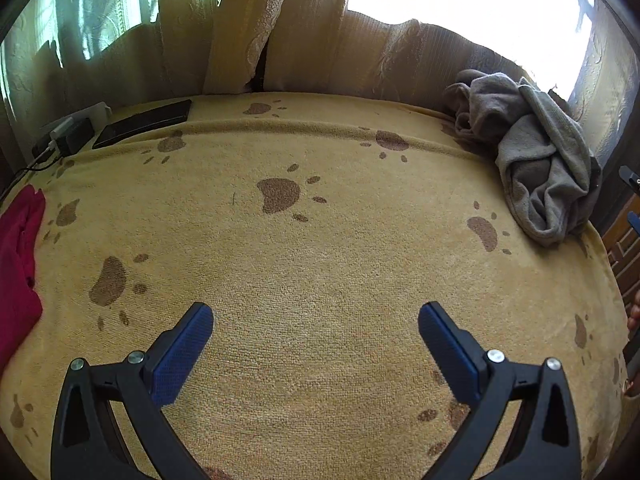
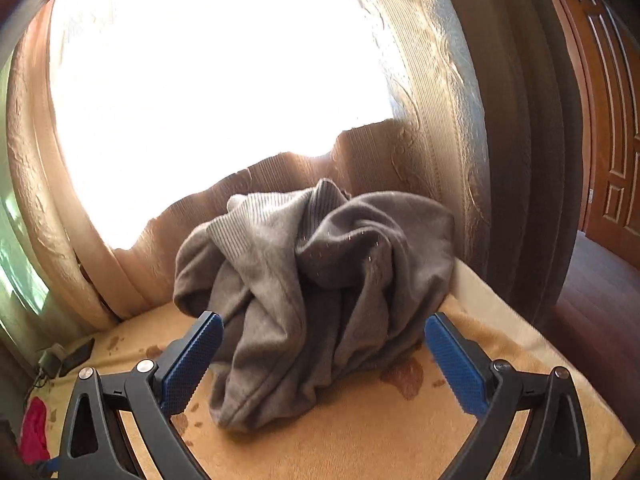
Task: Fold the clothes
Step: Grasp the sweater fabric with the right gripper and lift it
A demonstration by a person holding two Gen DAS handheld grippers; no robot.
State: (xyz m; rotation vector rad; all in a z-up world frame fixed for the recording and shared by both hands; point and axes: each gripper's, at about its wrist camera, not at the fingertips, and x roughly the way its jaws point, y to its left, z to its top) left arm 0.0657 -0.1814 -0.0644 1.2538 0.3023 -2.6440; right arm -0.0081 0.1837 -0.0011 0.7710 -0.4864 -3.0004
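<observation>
Facing the crumpled grey sweater [image 2: 316,292] at the blanket's [image 1: 320,280] far corner | right hand-held gripper [image 2: 324,350] gaping wide, left hand-held gripper [image 1: 316,340] likewise, empty | soft, floppy; ribbed hem looking best to pinch.

I see a tan blanket [image 1: 320,264] printed with brown paw marks [image 1: 280,195] — it covers the whole surface. At its far left edge lie a dark phone [image 1: 144,123] and a charger block [image 1: 64,136] with cable. Patterned curtains [image 1: 248,28] hang behind, and a wooden door [image 2: 608,120] stands off right.
</observation>
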